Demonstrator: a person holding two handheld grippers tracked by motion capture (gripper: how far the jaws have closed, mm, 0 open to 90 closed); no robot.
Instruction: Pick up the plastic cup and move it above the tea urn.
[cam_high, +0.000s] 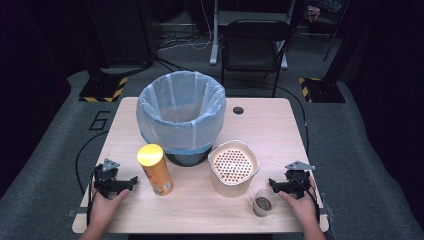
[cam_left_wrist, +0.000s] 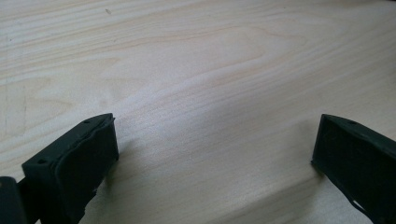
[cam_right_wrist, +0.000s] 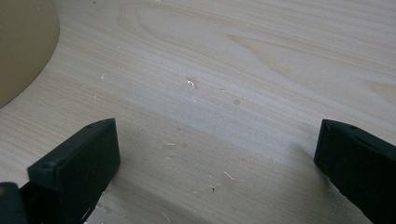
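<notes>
My left gripper (cam_high: 133, 182) rests on the wooden table (cam_high: 280, 130) at the front left, held by a hand, just left of an upright orange chip can (cam_high: 155, 170) with a yellow lid. In the left gripper view its jaws (cam_left_wrist: 212, 154) stand wide apart over bare wood. My right gripper (cam_high: 272, 185) rests at the front right, held by the other hand, beside a small clear cup (cam_high: 263, 202) with dark contents. Its jaws (cam_right_wrist: 217, 158) are wide apart too, nothing between them. A beige container (cam_high: 233, 167) with a perforated insert stands centre front; its curved edge (cam_right_wrist: 23, 46) appears at the upper left of the right gripper view.
A dark bin lined with a pale blue bag (cam_high: 181, 115) stands at the table's middle back. A round cable hole (cam_high: 238, 110) sits to its right. Beyond the table are a black chair (cam_high: 252, 47) and floor cables. Small crumbs (cam_right_wrist: 191, 84) lie on the wood.
</notes>
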